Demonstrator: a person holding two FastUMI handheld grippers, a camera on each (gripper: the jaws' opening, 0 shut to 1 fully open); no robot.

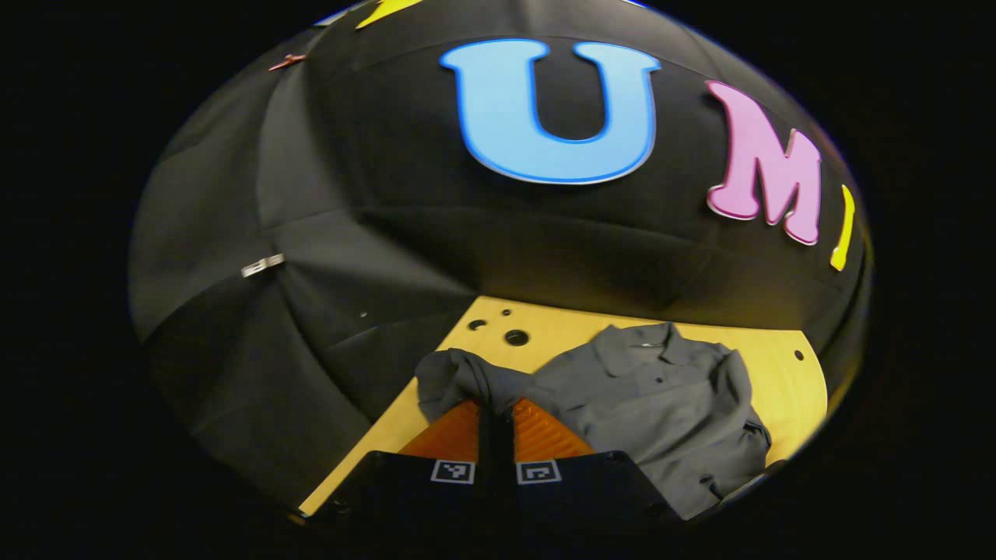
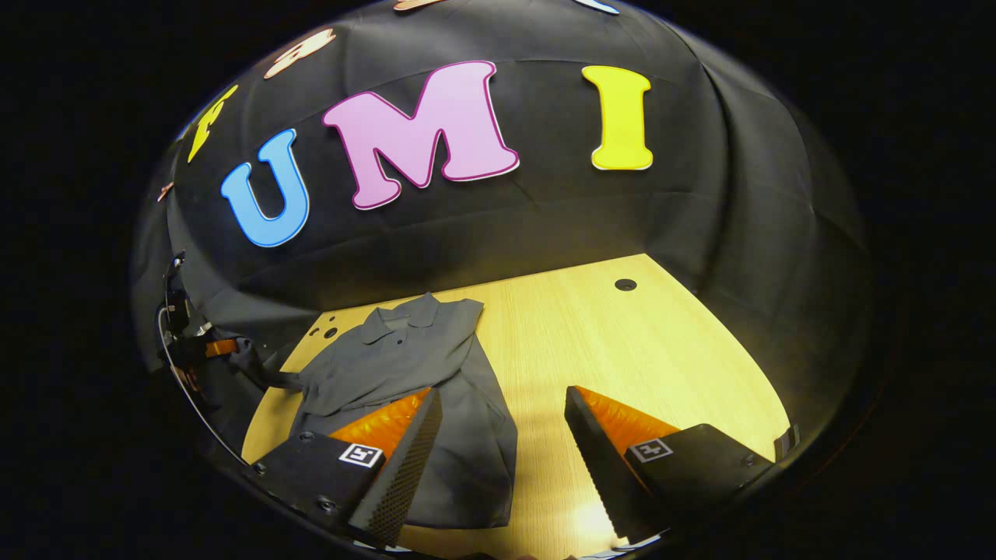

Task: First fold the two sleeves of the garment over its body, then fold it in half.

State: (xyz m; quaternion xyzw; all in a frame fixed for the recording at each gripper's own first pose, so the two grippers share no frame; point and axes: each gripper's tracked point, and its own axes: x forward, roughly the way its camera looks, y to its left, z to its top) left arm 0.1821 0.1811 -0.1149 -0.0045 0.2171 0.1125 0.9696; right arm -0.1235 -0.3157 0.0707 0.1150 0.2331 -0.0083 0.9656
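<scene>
The left tool (image 1: 496,424) is being held with its two fingers pressed together on a bunched fold of the left sleeve (image 1: 459,377), which is being lifted clear of the counter (image 1: 778,365) at the garment's outer edge. In the right gripper view the same tool (image 2: 222,348) is seen far off at the left, with the sleeve (image 2: 268,373) being drawn taut from it toward the garment (image 2: 405,350). The right tool (image 2: 502,435) is being held spread wide above the garment's lower hem, gripping nothing. The garment is lying face up on the counter (image 2: 622,350), collar toward the wall, and its other sleeve appears to be already lying over the body.

The step in hand is judged to be the fold of the left sleeve. For a clean fold, the pinched cuff is best carried across in a low arc and laid flat on the chest, with the shoulder seam kept as the crease line. The grip is best released only once the fabric is resting on the body
</scene>
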